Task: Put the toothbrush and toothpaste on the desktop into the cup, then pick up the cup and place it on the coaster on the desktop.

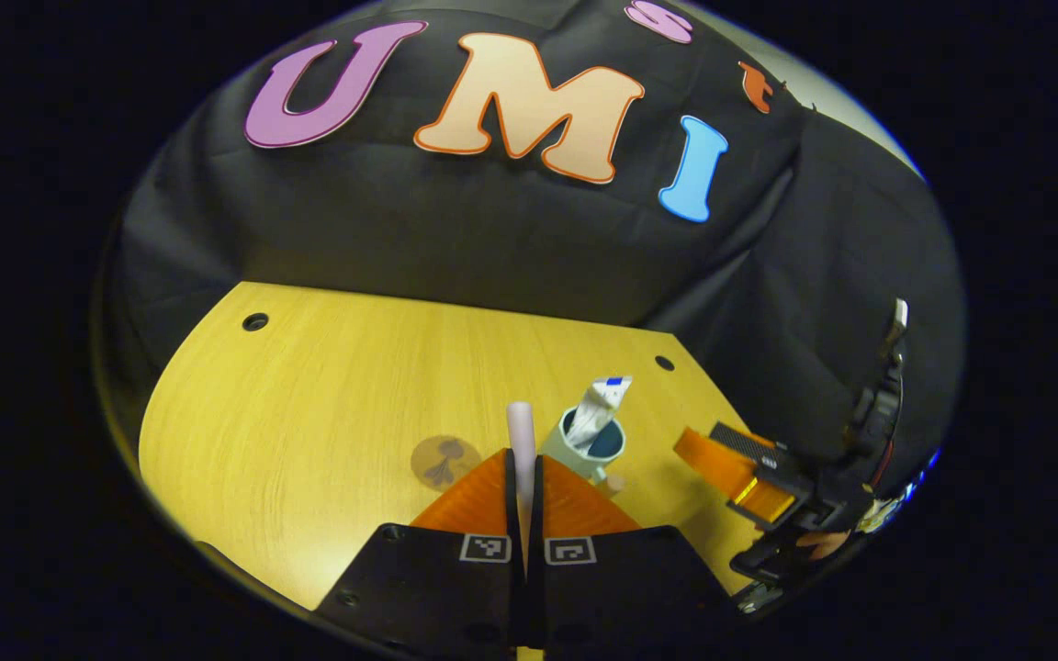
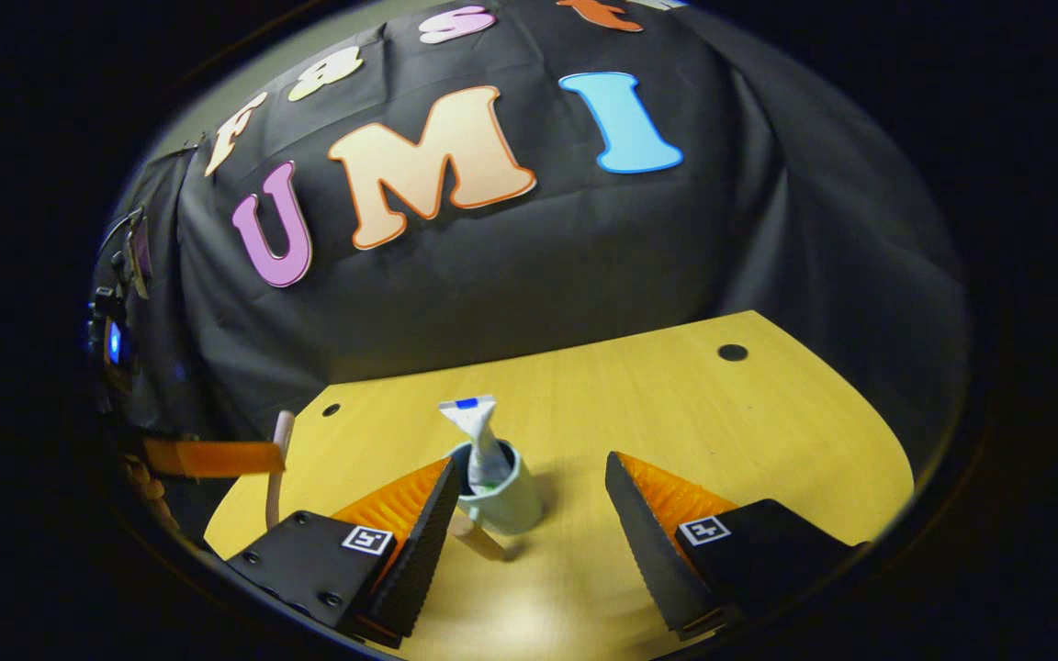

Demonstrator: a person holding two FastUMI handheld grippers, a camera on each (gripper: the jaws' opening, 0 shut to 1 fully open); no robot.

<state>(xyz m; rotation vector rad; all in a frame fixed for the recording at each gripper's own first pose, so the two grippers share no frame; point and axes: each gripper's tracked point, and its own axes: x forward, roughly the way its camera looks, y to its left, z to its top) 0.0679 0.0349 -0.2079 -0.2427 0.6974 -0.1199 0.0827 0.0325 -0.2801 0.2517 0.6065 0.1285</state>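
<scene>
On desk: cup (image 2: 501,500) standing at 12 o'clock between right gripper's (image 2: 529,523) spread fingers, toothpaste (image 2: 483,441) leaning inside. Left gripper (image 1: 523,477) is pinching light, stiff toothbrush (image 1: 521,431) mid-handle. Cup likely light, slippery; grasp the wall.

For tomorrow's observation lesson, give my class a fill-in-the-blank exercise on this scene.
1. The toothpaste stands in the ____.
2. The left gripper is shut on the ____.
3. The right gripper is ____.
Missing words: cup; toothbrush; open.
</scene>
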